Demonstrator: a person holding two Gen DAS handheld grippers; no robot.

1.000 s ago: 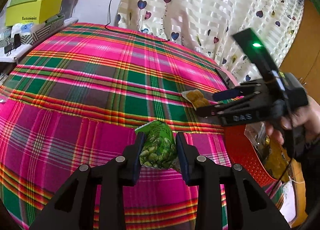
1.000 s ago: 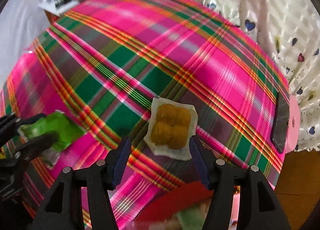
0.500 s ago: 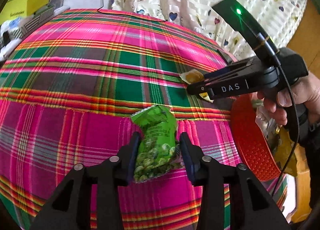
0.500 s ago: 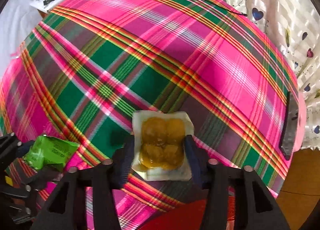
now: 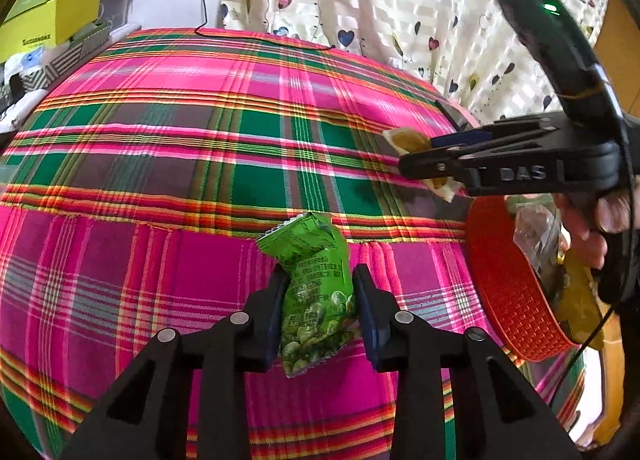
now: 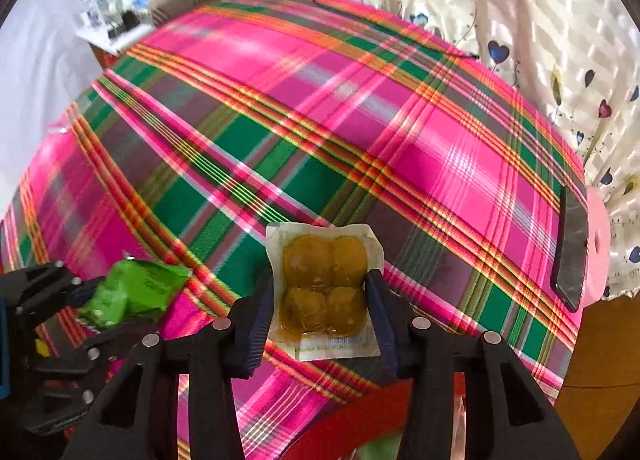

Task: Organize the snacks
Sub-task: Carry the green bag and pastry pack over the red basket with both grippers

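Observation:
My left gripper is shut on a green pea snack packet and holds it above the plaid tablecloth. The packet also shows in the right wrist view. My right gripper is shut on a clear pack of four yellow-brown pieces, lifted off the cloth. In the left wrist view that pack sits in the right gripper just above a red basket at the right, which holds other snack bags.
A black phone lies near the table's far right edge. A yellow-green box and small items stand on a shelf at the back left. A heart-print curtain hangs behind. The red basket's rim shows below my right gripper.
My right gripper closed on the yellow pack and lifted it off the cloth. My left gripper kept the green packet and shifted slightly.

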